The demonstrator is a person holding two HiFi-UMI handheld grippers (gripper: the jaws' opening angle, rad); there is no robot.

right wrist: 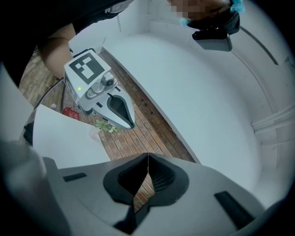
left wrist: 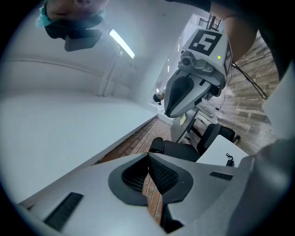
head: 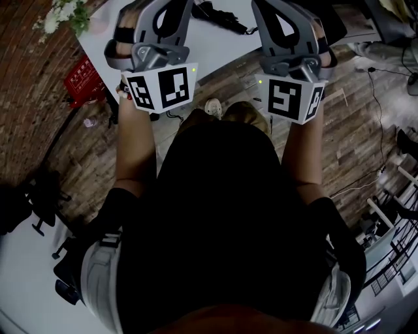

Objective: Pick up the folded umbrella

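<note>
Closed tight on nothing at left grey plastic tool [left wrist: 148, 156]; same at right grey plastic tool [right wrist: 147, 156]. Held side by side over brown wood-plank floor [head: 353, 130], facing white counter [head: 219, 45].

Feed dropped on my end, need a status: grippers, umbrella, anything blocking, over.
Left gripper shut, empty. Right gripper shut, empty. Likely umbrella, dark, on white table ahead, untouched. Nothing seen in the way.

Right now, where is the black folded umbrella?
The black folded umbrella lies on the white table, top centre of the head view, beyond a pale shoe.
</note>
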